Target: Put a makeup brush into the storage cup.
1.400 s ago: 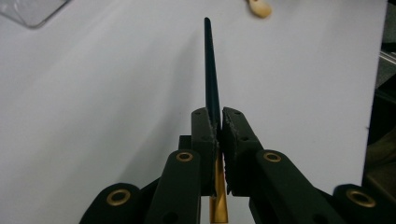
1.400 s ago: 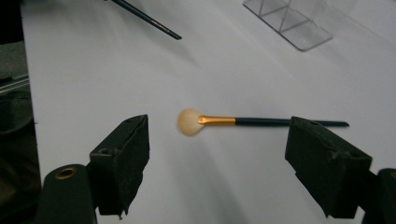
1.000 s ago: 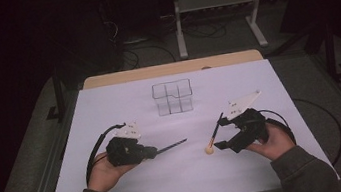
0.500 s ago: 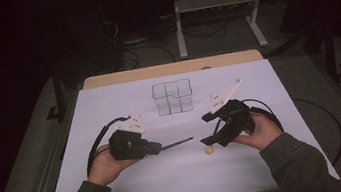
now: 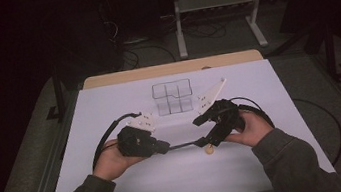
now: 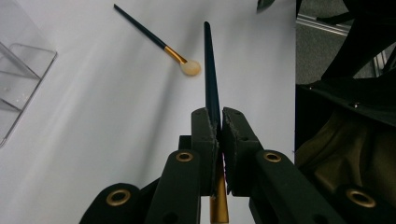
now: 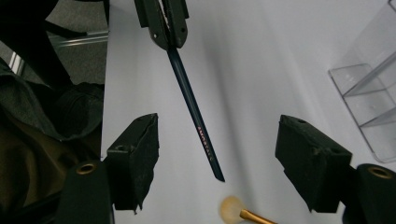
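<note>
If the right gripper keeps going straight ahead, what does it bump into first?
Probably the dark brush handle held out by the left gripper; its tip lies between the right gripper's open jaws, though depth is unclear.

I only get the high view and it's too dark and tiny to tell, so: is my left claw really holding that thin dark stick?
Observer: Yes. In the left gripper view, the left claw is shut on the handle of a slim dark-blue makeup brush, with the brush's gold metal collar just behind the jaws.
Operator: Is my right claw pinching it too?
Observer: No. It is open wide. The handle's pointed tip sits between its jaws and touches neither.
Operator: What's the little tan blob on the table?
Observer: That's the cream bristle head of a second dark-handled brush with a gold collar, lying on the white table.
</note>
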The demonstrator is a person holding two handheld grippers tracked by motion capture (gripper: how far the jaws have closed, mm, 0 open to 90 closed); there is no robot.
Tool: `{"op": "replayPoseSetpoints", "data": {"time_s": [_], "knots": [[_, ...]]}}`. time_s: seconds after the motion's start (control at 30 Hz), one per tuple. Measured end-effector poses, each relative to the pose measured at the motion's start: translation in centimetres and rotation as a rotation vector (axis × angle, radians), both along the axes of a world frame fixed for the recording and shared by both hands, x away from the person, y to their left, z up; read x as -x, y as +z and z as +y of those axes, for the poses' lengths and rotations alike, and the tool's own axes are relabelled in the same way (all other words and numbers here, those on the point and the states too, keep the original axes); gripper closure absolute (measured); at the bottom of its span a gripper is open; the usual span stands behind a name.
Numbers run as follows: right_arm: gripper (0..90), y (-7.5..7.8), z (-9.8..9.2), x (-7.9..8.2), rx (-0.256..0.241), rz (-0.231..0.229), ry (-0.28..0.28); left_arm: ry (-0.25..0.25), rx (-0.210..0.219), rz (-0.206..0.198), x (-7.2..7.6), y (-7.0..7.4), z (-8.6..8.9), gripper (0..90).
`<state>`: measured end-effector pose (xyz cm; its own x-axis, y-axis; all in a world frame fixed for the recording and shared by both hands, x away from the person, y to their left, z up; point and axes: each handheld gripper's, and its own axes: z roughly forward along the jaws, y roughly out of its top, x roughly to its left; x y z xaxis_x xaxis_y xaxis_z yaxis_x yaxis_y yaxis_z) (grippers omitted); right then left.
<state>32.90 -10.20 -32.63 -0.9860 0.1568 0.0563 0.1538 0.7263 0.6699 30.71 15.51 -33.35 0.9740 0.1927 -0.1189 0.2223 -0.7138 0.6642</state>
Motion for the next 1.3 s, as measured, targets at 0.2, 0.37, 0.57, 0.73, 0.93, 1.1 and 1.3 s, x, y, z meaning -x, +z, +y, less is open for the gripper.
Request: {"op": "replayPoseSetpoints", "data": {"time_s": [0.2, 0.37, 0.57, 0.73, 0.93, 1.1, 1.3], "knots": [[37.8, -0.5, 1.2, 0.0, 0.019, 0.024, 0.061, -0.025, -0.005, -0.001, 0.1, 0.1, -0.8, 83.8], [41.1, -0.8, 2.1, 0.3, 0.037, 0.034, 0.099, -0.050, -0.010, -0.002, 0.2, 0.3, -1.4, 83.7], [48.7, -1.3, 2.7, 0.3, 0.059, 0.045, 0.129, -0.070, -0.013, -0.010, 0.3, 0.4, -1.8, 83.7], [55.9, -1.3, 2.8, 0.5, 0.062, 0.056, 0.144, -0.083, -0.005, -0.010, 0.4, 0.4, -2.0, 83.7], [64.5, -1.6, 2.9, 0.6, 0.058, 0.066, 0.165, -0.098, -0.008, -0.012, 0.5, 0.4, -2.5, 83.7], [72.1, -1.6, 3.0, 0.7, 0.055, 0.073, 0.189, -0.113, -0.016, -0.013, 0.5, 0.4, -2.9, 83.7], [80.0, -1.7, 3.0, 0.9, 0.063, 0.088, 0.190, -0.121, -0.002, -0.012, 0.5, 0.7, -2.8, 83.7]]}}
